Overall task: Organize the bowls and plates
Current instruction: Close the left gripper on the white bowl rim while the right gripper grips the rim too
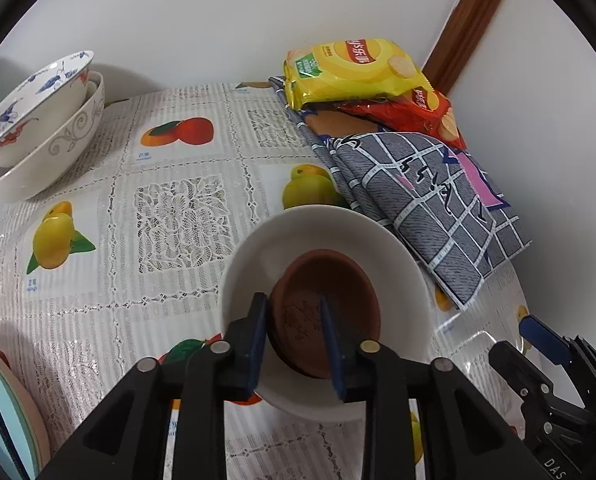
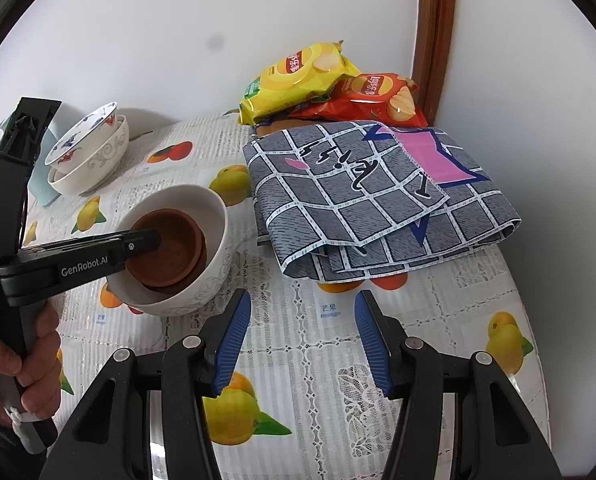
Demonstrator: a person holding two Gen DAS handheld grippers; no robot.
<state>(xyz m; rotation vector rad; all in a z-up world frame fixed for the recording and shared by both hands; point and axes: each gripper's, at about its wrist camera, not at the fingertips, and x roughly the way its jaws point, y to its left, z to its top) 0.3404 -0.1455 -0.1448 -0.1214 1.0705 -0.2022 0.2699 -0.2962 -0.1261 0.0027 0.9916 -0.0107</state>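
My left gripper pinches the brown bowl inside the white bowl. I should release gently. Right gripper, at 5 o'clock, is spread.

Left tongs seemingly clamped; right tongs agape.

**Bowls sitting on a fruit-print table**

A terracotta-brown bowl is lying tilted inside a white bowl mid-table. At the far left, a blue-and-red floral bowl is leaning, nested in a white scroll-patterned bowl.
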